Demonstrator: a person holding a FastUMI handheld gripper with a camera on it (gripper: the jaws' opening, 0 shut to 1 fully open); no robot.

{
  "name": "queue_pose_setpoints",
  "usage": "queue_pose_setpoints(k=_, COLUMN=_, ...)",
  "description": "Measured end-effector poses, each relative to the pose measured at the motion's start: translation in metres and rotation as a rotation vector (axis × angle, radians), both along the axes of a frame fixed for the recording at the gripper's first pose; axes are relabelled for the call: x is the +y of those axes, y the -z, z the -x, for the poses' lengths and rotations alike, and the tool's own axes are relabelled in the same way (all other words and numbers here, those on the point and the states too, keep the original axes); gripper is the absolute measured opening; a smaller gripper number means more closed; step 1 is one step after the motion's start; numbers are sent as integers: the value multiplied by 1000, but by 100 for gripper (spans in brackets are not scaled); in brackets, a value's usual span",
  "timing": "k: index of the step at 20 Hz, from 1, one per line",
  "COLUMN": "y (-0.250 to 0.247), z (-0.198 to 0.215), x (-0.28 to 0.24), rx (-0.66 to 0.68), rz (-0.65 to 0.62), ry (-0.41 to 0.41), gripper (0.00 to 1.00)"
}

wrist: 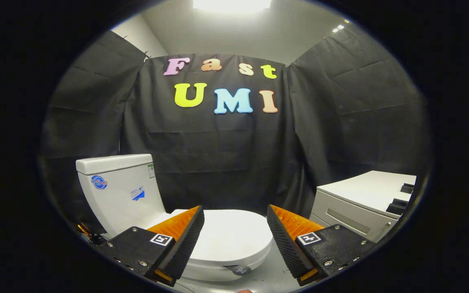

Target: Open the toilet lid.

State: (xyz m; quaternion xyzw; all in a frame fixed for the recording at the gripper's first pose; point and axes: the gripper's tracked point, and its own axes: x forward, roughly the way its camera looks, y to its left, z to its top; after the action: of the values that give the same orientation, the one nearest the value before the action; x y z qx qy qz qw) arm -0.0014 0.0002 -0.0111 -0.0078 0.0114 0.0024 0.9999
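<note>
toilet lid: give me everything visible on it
The toilet lid is white, smooth and glossy, plastic by the look, rounded at its front edge. It is closed, lying flat on the bowl, its back end meeting the white tank. It sits just ahead of and below the hand-held gripper, whose open fingers frame it without touching. A small dark round piece sits under its front rim.

The toilet lid (230, 238) is plain glossy white — as is the tank (122, 189) behind it, which carries small blue stickers and a little green-edged label. The cabinet (364, 203) is pale off-white with dark recessed handles. Black creased cloth forms the wall (226, 162); the ceiling (250, 34) above is light grey.
</note>
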Motion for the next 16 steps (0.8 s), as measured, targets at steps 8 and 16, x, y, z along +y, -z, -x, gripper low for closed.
queue_pose_setpoints(k=8, y=4, z=0, x=-2, rx=6, rz=-3, ry=6, gripper=95)
queue_pose_setpoints(k=16, y=6, z=-1, x=-1, rx=13, rz=-36, ry=-6, gripper=95)
